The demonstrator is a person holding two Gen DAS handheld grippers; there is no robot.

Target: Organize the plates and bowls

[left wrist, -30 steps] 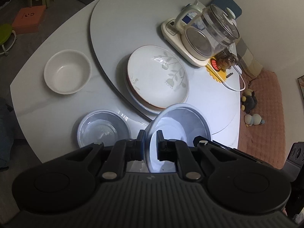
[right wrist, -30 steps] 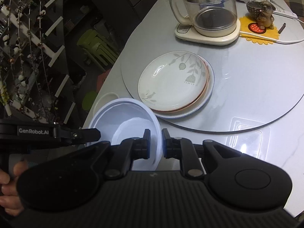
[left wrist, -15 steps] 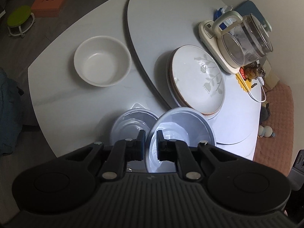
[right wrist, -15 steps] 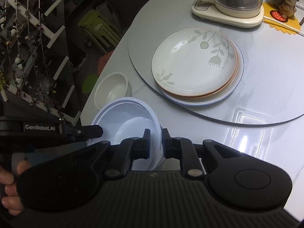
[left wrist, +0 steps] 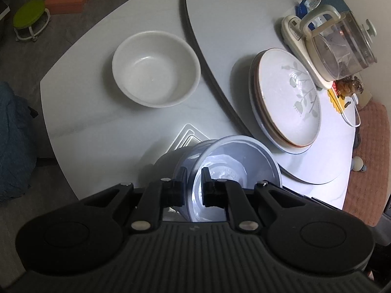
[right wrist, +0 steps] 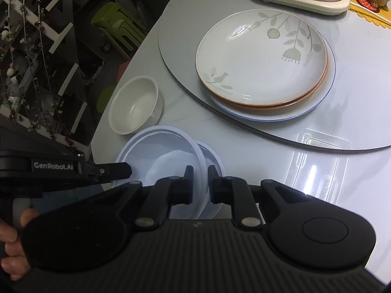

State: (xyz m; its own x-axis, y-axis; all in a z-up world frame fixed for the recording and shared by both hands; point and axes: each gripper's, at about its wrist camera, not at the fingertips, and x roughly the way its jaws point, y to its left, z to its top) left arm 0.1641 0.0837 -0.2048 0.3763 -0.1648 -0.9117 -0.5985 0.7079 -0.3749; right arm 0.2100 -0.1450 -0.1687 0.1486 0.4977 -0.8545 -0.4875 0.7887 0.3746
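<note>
We judge the task about halfway done. Three plates [right wrist: 264,61] already sit stacked on the round turntable [right wrist: 185,19], well ahead of both tools and to the right of the left one. The bowls are not yet gathered.

Our left tool [left wrist: 191,189] is pinching the near rim of a translucent blue bowl [left wrist: 234,161], one finger inside the wall and one outside. The bowl tilts, its far edge toward the plate stack. Directly under it, partly hidden, a second blue bowl [right wrist: 212,153] rests on the counter [left wrist: 97,131]. The held bowl appears to be partly nested in it, though we cannot tell whether the two touch.

Our right tool [right wrist: 198,186] straddles the opposite rim of the same held bowl, fingers close on either side; we cannot tell whether it grips or merely brackets the rim.

A white bowl [left wrist: 156,73] stands alone on the counter, ahead and left of both tools, well apart from the blue pair.

What seems left: seat the held bowl, then bring the white bowl to join the others.
</note>
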